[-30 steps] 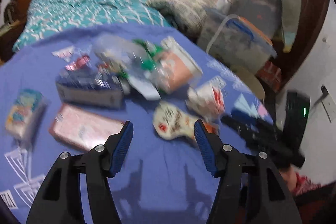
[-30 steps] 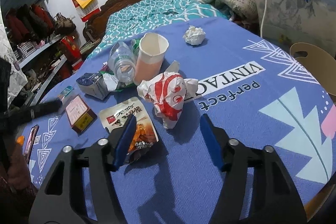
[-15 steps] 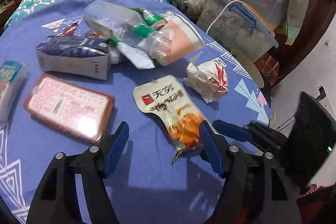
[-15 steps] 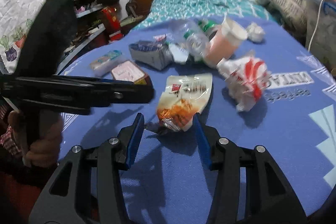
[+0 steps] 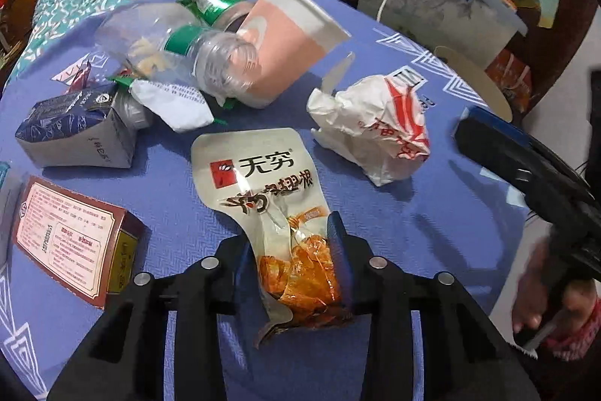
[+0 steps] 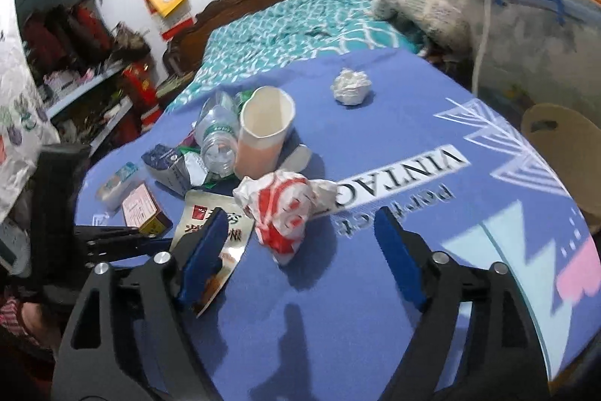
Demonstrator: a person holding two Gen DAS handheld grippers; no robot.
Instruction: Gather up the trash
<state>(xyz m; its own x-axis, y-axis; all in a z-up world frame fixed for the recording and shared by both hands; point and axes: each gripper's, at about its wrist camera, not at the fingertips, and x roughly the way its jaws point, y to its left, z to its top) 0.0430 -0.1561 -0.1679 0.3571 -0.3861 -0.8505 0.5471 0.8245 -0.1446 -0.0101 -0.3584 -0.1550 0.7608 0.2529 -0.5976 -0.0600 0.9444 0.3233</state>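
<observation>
Left tongs [image 5: 296,260] closing on the orange end of the snack pouch [image 5: 263,183], which lies on the desk [image 5: 432,251] toward its near edge. Right tongs [image 6: 300,247] opening wide, nothing between them. Collection barely begun: crumpled wrapper [image 5: 375,127], paper cup [image 5: 285,44], bottle [image 5: 180,48], cartons and paper ball [image 6: 350,86] remain on the desk.

Snack pouch [image 5: 263,198] lower end, hidden between left tool [image 5: 291,258] fingers
</observation>
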